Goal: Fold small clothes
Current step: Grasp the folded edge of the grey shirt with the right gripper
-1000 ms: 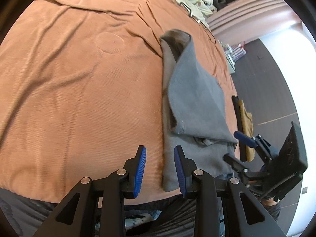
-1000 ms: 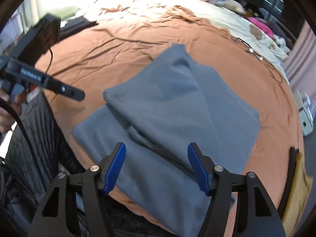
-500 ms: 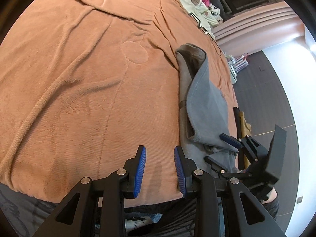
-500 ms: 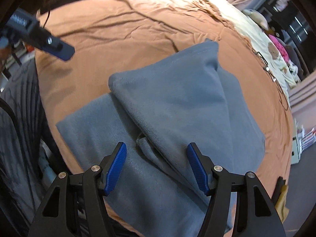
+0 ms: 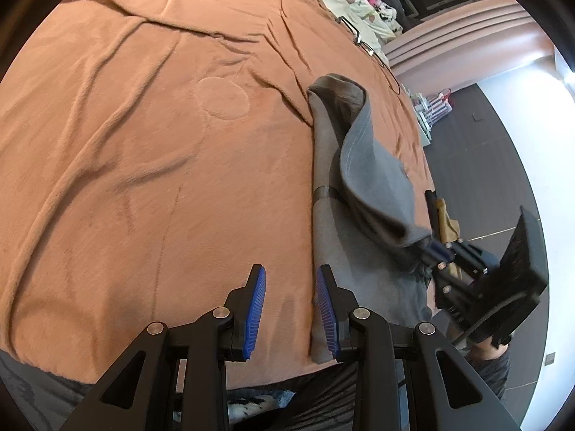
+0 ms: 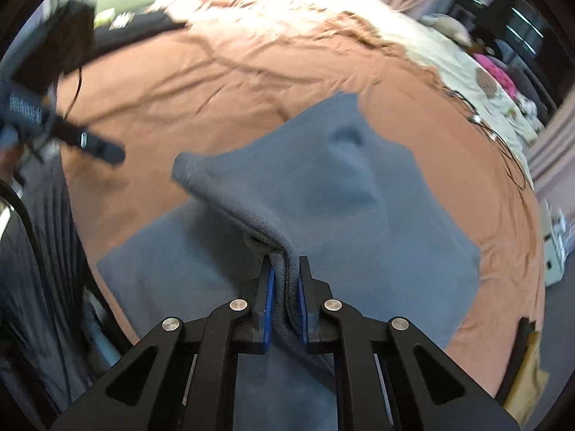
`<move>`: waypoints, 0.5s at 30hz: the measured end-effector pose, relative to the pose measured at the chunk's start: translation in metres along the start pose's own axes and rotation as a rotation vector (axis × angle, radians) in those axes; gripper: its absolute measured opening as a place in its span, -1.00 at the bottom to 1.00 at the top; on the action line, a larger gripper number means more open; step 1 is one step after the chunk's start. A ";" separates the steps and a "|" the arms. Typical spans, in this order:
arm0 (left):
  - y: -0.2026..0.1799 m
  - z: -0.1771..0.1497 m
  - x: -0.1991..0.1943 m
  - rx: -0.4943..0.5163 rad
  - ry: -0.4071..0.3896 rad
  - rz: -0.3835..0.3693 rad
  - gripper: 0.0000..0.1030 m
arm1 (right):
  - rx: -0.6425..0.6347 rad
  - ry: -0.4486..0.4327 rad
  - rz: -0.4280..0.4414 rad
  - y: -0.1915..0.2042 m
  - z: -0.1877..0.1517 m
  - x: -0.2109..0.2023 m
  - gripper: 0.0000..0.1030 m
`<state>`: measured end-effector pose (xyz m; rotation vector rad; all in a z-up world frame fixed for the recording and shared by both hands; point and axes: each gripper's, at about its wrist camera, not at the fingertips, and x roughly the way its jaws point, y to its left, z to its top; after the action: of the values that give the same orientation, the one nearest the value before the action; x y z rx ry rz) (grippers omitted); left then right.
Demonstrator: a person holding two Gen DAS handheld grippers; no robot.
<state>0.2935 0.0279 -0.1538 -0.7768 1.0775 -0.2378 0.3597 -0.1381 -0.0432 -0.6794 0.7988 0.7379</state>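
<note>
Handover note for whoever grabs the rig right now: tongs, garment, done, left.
Right tongs: shut on the folded edge of the grey garment, lifting that flap off the layer below.
Left tongs: open, empty, over the brown blanket just beside the garment's near left edge.
Garment: on the blanket near the bed's front edge, lower layer flat, upper flap raised and tented.
Done: at least one fold is in, since a doubled layer sits on top.
Left: carry the held flap across and lay it down, likely with the left tongs pinning or taking a corner, then smooth and release.
</note>
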 end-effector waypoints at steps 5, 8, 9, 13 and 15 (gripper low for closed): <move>-0.011 0.007 0.012 0.010 0.015 0.010 -0.39 | 0.106 -0.066 0.003 -0.034 -0.007 -0.018 -0.86; -0.019 0.010 0.019 0.019 0.024 0.016 -0.39 | 0.175 -0.098 0.005 -0.053 -0.016 -0.026 -0.87; -0.022 0.012 0.023 0.024 0.029 0.018 -0.39 | 0.196 -0.108 0.006 -0.060 -0.018 -0.029 -0.87; -0.033 0.017 0.034 0.041 0.044 0.031 -0.39 | 0.285 -0.141 0.009 -0.090 -0.025 -0.029 -0.87; -0.037 0.018 0.039 0.048 0.051 0.038 -0.39 | 0.324 -0.153 0.011 -0.103 -0.030 -0.029 -0.87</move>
<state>0.3348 -0.0112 -0.1519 -0.7095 1.1295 -0.2510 0.4157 -0.2278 -0.0093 -0.3235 0.7599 0.6428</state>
